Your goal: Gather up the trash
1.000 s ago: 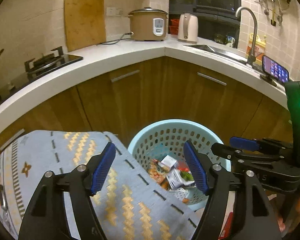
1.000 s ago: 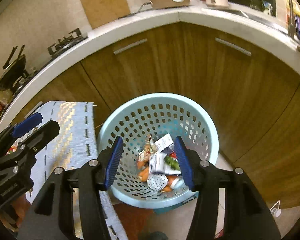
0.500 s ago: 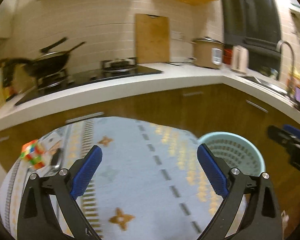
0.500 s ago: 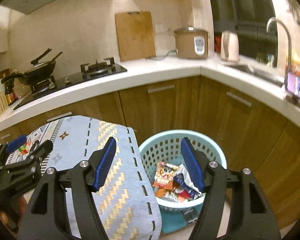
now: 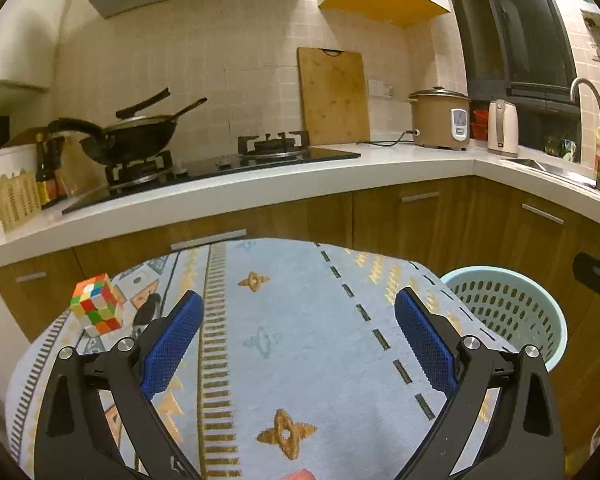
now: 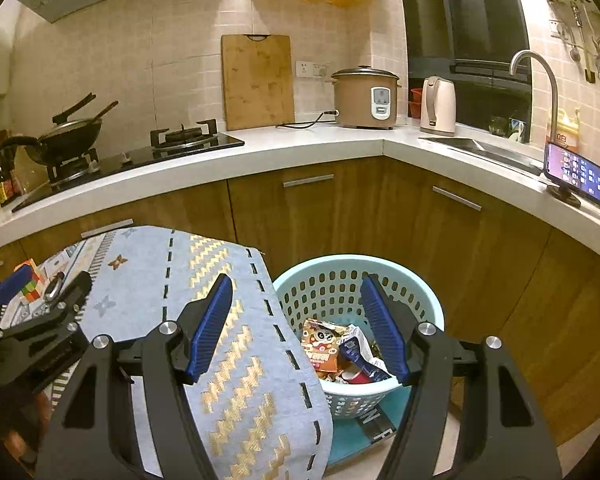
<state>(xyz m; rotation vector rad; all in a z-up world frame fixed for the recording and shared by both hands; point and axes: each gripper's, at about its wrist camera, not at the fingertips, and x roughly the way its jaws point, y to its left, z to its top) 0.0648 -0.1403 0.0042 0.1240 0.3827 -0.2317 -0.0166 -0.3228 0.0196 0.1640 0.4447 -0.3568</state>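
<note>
In the left wrist view, the left claw (image 5: 298,334) is hanging over the pale blue patterned tablecloth (image 5: 300,320) with its blue-padded fingers (image 5: 172,344) spread wide and gripping nothing. A multicoloured puzzle cube (image 5: 97,304) is sitting on the cloth just left of the left pad. The light blue perforated plastic basket (image 5: 512,308) is standing to the claw's right (its contents are hidden from here).

In the right wrist view, the right claw (image 6: 298,326) is also gaping, empty, straddling the cloth's edge and the basket (image 6: 420,296). Crumpled snack wrappers (image 6: 328,350) are lying inside the basket, between and just below the pads.
</note>
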